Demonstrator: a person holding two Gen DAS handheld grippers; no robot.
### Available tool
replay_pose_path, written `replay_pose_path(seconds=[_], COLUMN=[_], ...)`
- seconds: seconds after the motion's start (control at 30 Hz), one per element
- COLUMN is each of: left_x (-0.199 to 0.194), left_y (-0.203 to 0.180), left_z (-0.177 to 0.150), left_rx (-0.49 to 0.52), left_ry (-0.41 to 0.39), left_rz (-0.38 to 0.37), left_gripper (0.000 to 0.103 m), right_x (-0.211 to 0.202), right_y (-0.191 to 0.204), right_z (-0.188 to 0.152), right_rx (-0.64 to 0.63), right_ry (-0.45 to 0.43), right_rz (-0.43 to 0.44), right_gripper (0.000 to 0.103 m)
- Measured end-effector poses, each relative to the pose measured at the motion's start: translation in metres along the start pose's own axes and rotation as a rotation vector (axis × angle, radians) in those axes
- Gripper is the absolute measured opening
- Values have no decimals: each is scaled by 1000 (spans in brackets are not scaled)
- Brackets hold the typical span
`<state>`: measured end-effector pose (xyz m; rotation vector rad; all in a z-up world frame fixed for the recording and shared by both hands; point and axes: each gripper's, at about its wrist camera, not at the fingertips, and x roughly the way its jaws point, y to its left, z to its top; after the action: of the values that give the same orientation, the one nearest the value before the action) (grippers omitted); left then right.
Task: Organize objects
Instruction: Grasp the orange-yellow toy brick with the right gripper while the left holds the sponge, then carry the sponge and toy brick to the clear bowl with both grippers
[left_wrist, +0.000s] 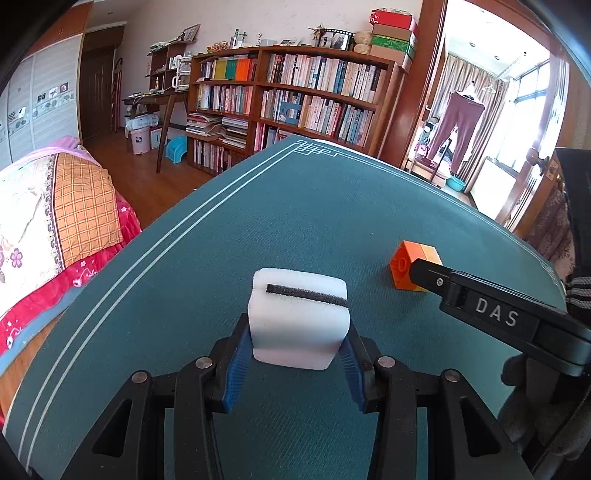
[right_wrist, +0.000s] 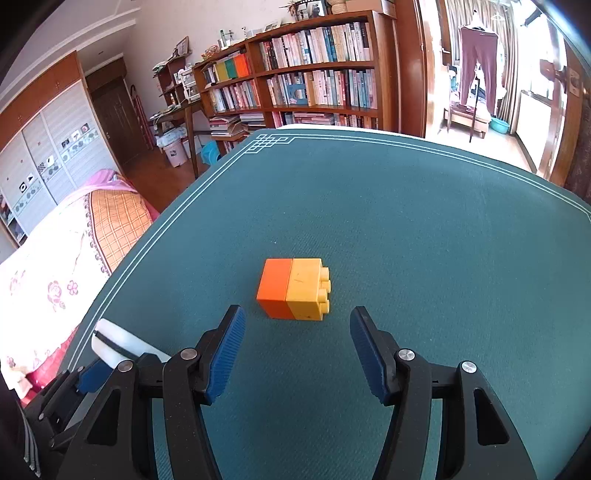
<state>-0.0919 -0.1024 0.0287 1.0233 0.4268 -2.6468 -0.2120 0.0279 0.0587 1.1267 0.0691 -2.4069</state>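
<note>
Midway through the tidying, the left claw stays out of nothing: its blue pads are clamped on a white foam block just above the green bench. At two o'clock from it, an orange-and-yellow brick pair lies untouched, the right claw poised with its jaws apart just short of it. No sorted pile is in sight.

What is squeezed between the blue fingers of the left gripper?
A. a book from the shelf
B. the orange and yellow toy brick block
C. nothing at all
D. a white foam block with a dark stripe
D: in the left wrist view the left gripper has its blue fingers pressed on both sides of the white foam block, while the orange and yellow brick block lies free on the green table mat.
</note>
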Motion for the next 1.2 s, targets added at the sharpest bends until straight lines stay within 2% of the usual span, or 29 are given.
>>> replay_pose_path(seconds=[0.37, 0.43, 0.47, 0.53, 0.83, 1.2], left_x=[0, 0, 0, 0, -5, -14], left_y=[-1, -1, -1, -1, -5, -19], left_z=[1, 1, 1, 1, -2, -6], left_rx=[-2, 0, 1, 1, 27, 82], left_ry=[3, 3, 3, 3, -7, -33], left_rz=[-1, 0, 0, -1, -22, -53], left_gripper=[47, 47, 47, 47, 47, 47], right_x=[32, 32, 33, 31, 6, -52], right_y=[6, 9, 10, 11, 3, -6], right_z=[6, 6, 6, 5, -16, -61], right_rx=[-26, -42, -49, -56, -20, -9], right_ry=[13, 13, 15, 13, -8, -34], right_rz=[-21, -30, -34, -34, -37, -75], right_gripper=[60, 55, 46, 45, 44, 44])
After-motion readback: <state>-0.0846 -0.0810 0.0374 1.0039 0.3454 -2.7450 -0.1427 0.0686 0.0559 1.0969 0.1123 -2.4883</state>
